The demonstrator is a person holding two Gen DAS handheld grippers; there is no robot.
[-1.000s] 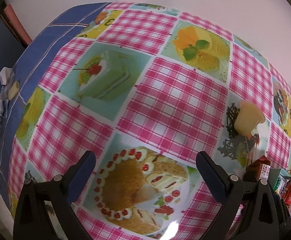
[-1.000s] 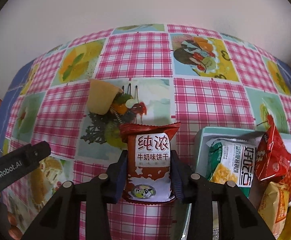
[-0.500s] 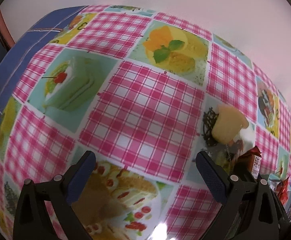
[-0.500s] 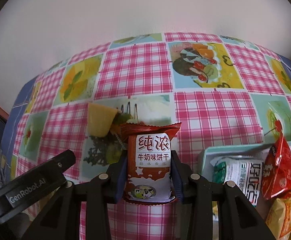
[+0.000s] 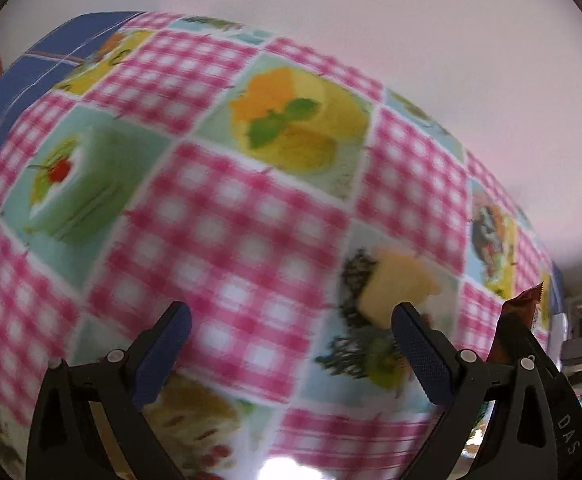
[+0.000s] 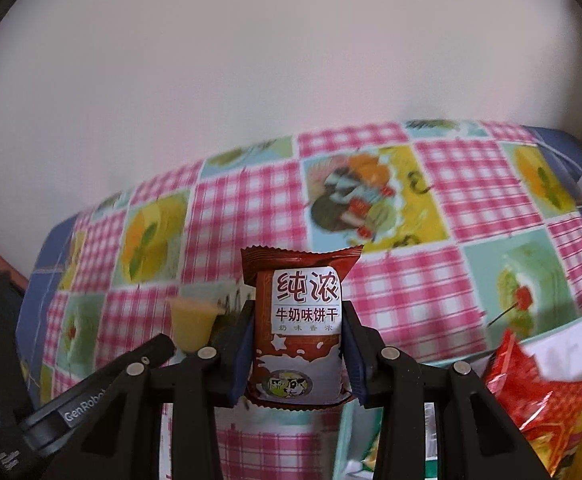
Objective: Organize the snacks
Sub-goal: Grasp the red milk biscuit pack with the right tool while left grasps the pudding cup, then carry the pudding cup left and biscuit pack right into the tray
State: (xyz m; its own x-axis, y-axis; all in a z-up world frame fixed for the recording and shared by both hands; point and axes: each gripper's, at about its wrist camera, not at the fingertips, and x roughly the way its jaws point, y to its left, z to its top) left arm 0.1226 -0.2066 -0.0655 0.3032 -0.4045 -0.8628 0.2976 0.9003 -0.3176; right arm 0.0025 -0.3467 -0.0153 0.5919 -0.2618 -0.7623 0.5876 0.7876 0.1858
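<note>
My right gripper [image 6: 297, 320] is shut on a brown-and-white milk biscuit packet [image 6: 300, 320] and holds it upright above the checkered tablecloth [image 6: 243, 208]. The packet's edge also shows at the right of the left wrist view [image 5: 519, 320]. A yellow jelly cup [image 6: 191, 326] stands on the table left of the packet; in the left wrist view [image 5: 399, 286] it sits just beyond my right fingertip. My left gripper [image 5: 291, 340] is open and empty above the cloth.
A teal-rimmed box [image 6: 547, 328] at the lower right holds several snack bags, a red one [image 6: 527, 384] on top. A white wall stands behind the table. The table's blue left edge [image 5: 31, 68] drops off.
My right gripper has risen and tilted up with the packet, so the box has slid to the lower right. My left gripper has moved right, toward the jelly cup.
</note>
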